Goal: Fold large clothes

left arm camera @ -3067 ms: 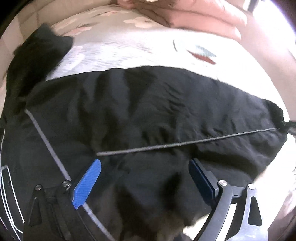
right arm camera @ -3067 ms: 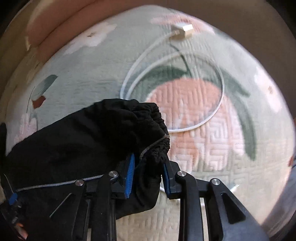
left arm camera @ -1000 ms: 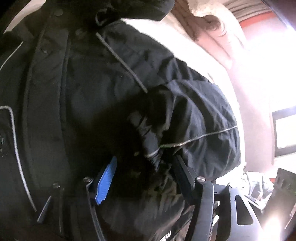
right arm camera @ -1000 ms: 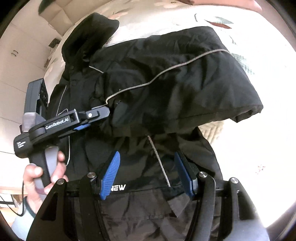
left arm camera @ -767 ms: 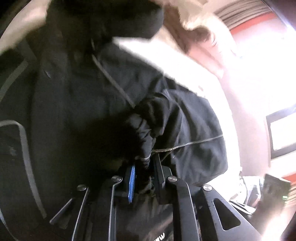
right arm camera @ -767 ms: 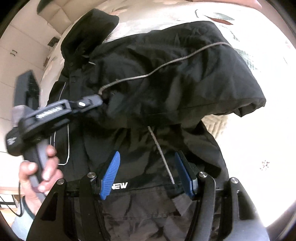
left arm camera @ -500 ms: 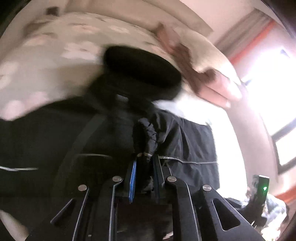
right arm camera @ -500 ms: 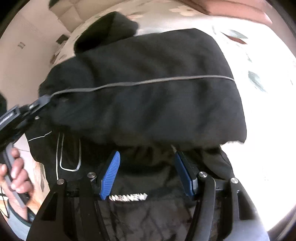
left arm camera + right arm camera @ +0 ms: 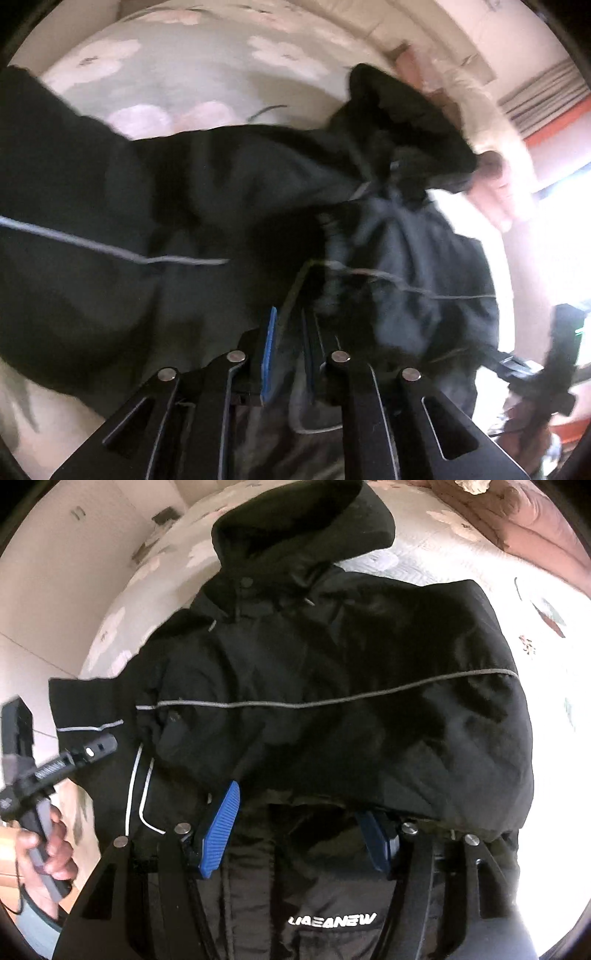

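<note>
a black hooded padded jacket with thin grey piping (image 9: 332, 686) lies spread on a pale quilted bedspread with pink flowers (image 9: 192, 70), one sleeve folded across its chest. the left tool (image 9: 288, 332), jaws nearly together and just easing apart, has dark jacket cloth between them. the right tool (image 9: 299, 827) hovers spread wide over the jacket's lower front, gripping nothing. a hand (image 9: 44, 853) holds the left tool's handle.

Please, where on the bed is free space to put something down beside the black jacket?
Bare floral bedspread lies between the jacket's hood and the pink pillows, and along the sleeve's outer side. The middle is all black jacket.
</note>
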`<state>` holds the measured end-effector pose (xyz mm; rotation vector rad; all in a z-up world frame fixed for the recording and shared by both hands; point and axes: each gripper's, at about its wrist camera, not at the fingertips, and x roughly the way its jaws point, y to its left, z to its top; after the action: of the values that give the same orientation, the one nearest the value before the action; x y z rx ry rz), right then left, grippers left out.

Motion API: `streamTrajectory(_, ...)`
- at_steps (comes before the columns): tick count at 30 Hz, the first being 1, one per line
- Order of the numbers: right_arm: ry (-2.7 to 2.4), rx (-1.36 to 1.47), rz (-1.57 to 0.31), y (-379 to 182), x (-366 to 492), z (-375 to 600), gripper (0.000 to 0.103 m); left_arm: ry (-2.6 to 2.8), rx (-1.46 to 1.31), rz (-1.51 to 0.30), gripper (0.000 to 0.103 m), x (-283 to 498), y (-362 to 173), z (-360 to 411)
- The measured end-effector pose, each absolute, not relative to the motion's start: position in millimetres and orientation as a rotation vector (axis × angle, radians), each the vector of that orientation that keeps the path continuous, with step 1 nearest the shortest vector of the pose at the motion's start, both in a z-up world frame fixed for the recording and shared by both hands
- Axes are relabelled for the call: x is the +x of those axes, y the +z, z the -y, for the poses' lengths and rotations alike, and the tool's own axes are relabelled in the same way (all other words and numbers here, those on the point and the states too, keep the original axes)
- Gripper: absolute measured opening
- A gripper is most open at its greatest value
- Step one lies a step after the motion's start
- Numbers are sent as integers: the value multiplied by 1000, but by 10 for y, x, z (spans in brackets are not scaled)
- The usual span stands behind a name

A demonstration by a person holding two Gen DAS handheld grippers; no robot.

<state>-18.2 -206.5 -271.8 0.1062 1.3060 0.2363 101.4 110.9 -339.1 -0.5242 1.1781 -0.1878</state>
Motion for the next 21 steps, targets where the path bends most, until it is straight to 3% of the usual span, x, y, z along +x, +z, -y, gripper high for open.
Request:
streamTrajectory(1, 234, 120, -1321, -2746, -186, 2087, 68, -204, -528, -1177, 27, 1069, -3355, -1097)
streamTrajectory(2, 230, 135, -1333, -2778, -183, 2112, 68, -214, -522, -1181, 45, 1170, -3379, -1025)
streamTrajectory(3, 228, 146, -1342, -2803, -183, 2129, 68, -218, -509, -1188, 56, 1252, -3420, -963)
streamTrajectory(5, 224, 160, -1350, -2823, -180, 2130, 68, -225, -486, -1207, 56, 1380, -3523, -885)
streamTrajectory(6, 223, 163, -1345, -2819, -185, 2115, 68, -227, -481, -1226, 51, 1452, -3599, -857)
streamTrajectory(8, 223, 159, -1334, -2773, -215, 2103, 68, -249, -478, -1255, 24, 1544, -3717, -787)
streamTrajectory(9, 225, 156, -1326, -2736, -227, 2090, 68, -258, -463, -1237, 20, 1548, -3671, -750)
streamTrajectory(17, 216, 146, -1222, -2441, -139, 2201, 67, -121, -463, -1062, 13, 1317, -3032, -1259)
streamTrajectory(21, 168, 172, -1219, -2506, 2, 2291, 67, 8, -436, -1151, 13, 1186, -3262, -1584)
